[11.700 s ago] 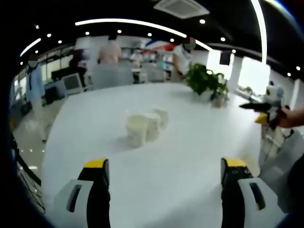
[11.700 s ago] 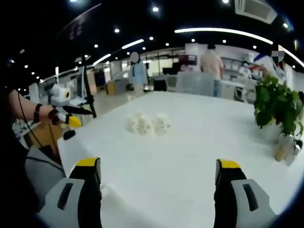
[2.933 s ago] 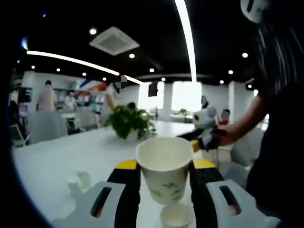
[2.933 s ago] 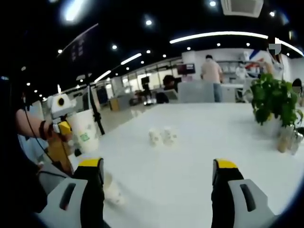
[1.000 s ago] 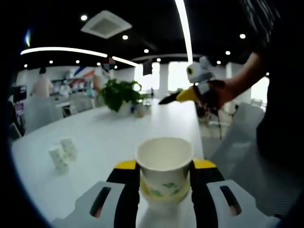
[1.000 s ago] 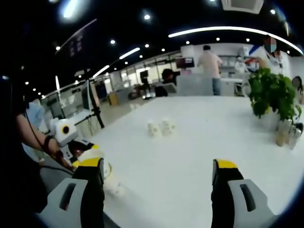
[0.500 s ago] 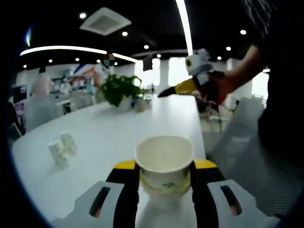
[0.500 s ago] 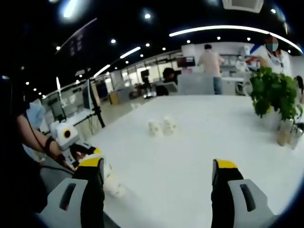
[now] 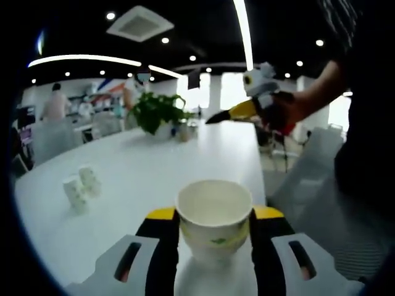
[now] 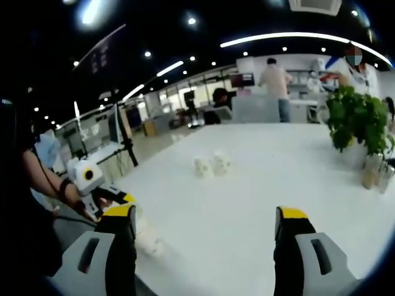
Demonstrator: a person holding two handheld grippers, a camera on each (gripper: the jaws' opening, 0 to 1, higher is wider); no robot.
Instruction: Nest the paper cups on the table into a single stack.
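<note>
Paper, thin and light: the cup (image 9: 213,217) that the left gripper (image 9: 213,231) is holding will be crushing out of round under any hard squeeze, so the fingers (image 9: 162,234) are pressing its wall from both sides, just under the stiffer rolled rim, which looks like the sound place to take it. A yellowish band below its green print suggests it is sitting down into a second cup on the table (image 9: 148,166) near the person's edge, though the lower cup is mostly hidden. Two more cups (image 9: 80,187) are standing close together well out on the table, seen in the right gripper view too (image 10: 211,164). Being so light, they will probably be tipping or sliding at a careless touch, and a waxy wall may be slipping in a loose hold; a gentle pinch across the upper wall should be serving. The right gripper (image 10: 203,237) is hanging above the near table edge with fingers wide, carrying nothing.
</note>
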